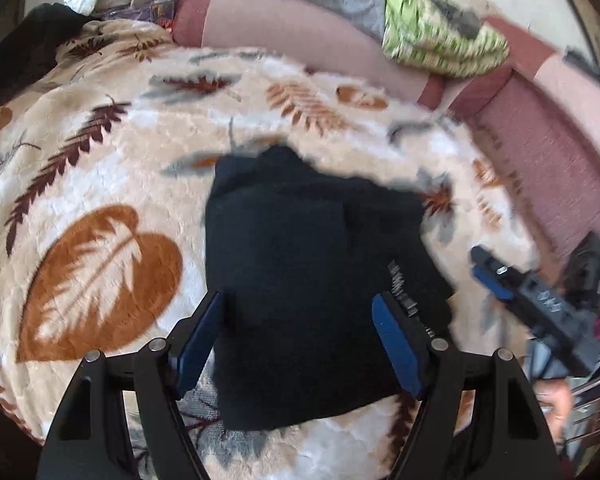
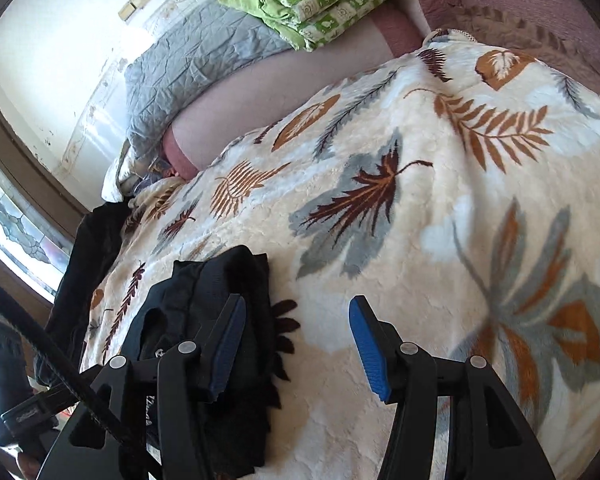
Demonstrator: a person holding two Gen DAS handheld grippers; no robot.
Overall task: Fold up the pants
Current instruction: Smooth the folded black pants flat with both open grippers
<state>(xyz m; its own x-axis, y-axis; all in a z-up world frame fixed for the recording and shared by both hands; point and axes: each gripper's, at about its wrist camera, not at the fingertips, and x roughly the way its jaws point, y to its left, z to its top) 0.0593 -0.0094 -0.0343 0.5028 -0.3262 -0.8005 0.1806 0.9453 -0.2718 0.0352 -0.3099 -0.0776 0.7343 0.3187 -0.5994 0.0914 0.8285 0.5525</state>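
Observation:
The black pants (image 1: 300, 264) lie folded into a compact rectangle on the leaf-print blanket (image 1: 100, 184). My left gripper (image 1: 300, 304) is open and hovers above the near part of the bundle, one blue pad on each side, holding nothing. In the right wrist view the pants (image 2: 204, 304) lie at the lower left. My right gripper (image 2: 296, 308) is open and empty over bare blanket (image 2: 420, 208), its left finger over the bundle's right edge. The right gripper also shows in the left wrist view (image 1: 496, 276), to the right of the pants.
Pink bolsters (image 1: 292, 32) line the far edge of the bed. A green patterned quilt (image 1: 436, 28) and a grey quilt (image 2: 196, 56) are piled on them. Dark cloth (image 1: 24, 48) lies at the far left corner. A window (image 2: 12, 224) is on the left wall.

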